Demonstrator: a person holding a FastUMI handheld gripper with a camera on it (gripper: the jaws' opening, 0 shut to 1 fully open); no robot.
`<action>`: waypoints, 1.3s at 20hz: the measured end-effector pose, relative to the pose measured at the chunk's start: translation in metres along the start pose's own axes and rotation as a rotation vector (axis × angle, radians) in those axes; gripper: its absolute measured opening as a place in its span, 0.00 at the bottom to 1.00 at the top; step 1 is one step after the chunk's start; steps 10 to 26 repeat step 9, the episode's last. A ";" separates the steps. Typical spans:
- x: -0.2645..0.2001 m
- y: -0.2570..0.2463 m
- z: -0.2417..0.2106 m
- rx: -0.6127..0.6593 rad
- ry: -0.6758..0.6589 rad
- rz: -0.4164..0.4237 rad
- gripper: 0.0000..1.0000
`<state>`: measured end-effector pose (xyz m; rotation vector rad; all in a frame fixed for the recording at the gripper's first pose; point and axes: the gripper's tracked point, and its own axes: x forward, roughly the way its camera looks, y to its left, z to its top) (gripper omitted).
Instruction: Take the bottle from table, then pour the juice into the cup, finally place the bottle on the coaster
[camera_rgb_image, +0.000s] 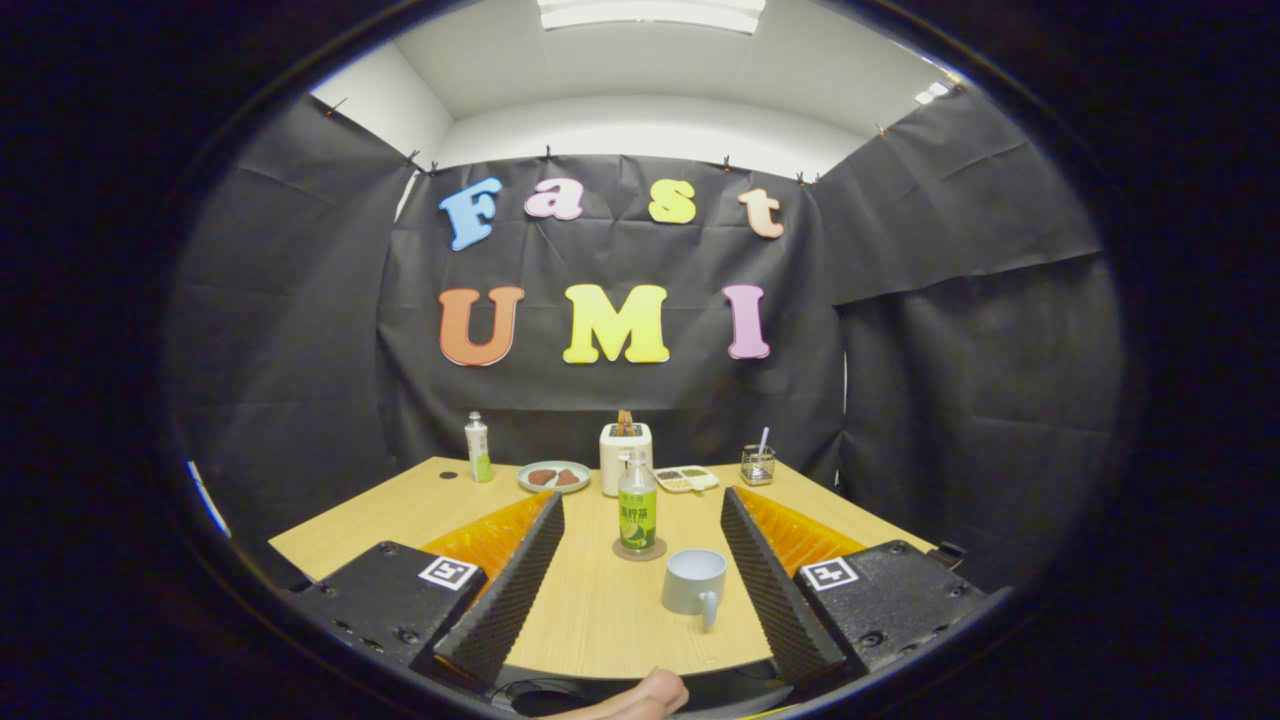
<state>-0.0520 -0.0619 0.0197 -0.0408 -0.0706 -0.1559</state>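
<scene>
A clear bottle (637, 505) with a green label stands upright on a round coaster (639, 549) on the wooden table (600, 610), a little beyond my fingertips and between the lines of the two fingers. A grey cup (693, 581) with its handle toward me stands just right of the coaster, nearer to me, between the fingers. My gripper (640, 500) is open wide, with nothing between its fingers (515, 580).
At the table's far side stand a second small bottle (478, 447), a green plate (554, 476) with food, a white toaster (625, 455), a small divided tray (686, 479) and a glass holder (758, 464). A fingertip (640, 697) of a hand shows beneath the gripper.
</scene>
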 end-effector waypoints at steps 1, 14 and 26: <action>-0.001 0.001 0.000 0.000 -0.007 0.000 1.00; -0.004 0.003 0.008 0.007 -0.042 -0.051 1.00; -0.004 0.003 0.008 0.007 -0.042 -0.051 1.00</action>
